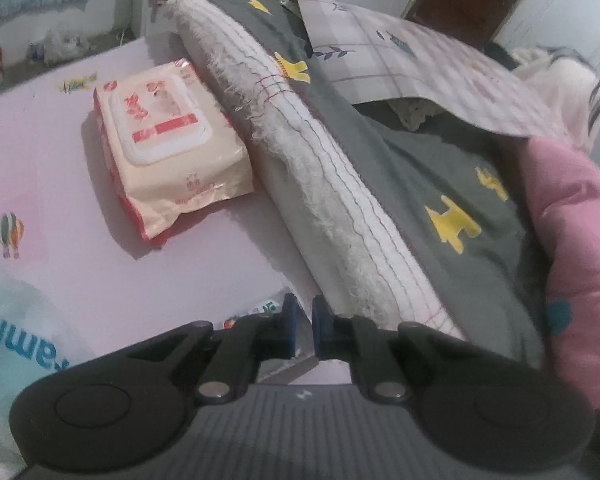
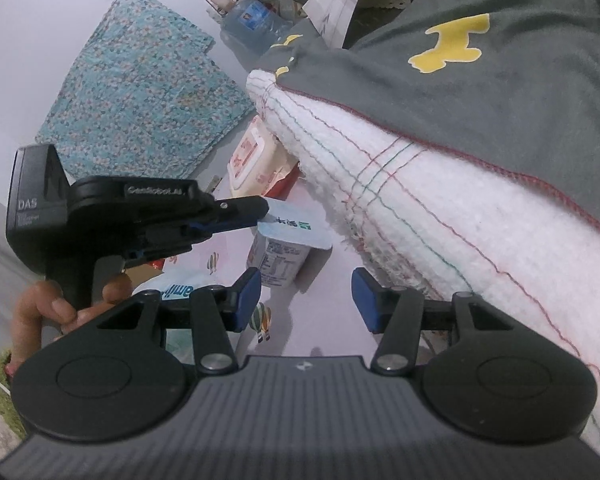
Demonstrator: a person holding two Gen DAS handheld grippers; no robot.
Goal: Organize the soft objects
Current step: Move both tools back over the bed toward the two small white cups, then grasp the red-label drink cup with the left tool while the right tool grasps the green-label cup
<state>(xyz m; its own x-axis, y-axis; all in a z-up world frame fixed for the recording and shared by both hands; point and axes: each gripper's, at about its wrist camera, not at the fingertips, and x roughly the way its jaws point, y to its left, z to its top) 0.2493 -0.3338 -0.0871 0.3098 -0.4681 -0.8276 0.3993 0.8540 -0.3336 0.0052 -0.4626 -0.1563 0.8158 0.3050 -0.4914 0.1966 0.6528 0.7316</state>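
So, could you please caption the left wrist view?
Left gripper, nearly shut, beside a folded grey blanket, wipes pack behind.

Left wrist view: looks forward along own fingers, low and close over the pink sheet (image 1: 60, 152), facing the wipes pack (image 1: 168, 148) and the quilt's white edge (image 1: 300, 168) running diagonally away. Right wrist view: set close beside the same white edge (image 2: 440, 200), aimed across it toward the wall. Shared: quilt edge, wipes pack (image 2: 252, 160), sheet.

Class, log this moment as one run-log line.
left tongs: shut, nothing seen held | right tongs: open | quilt: untouched | wipes: beside quilt
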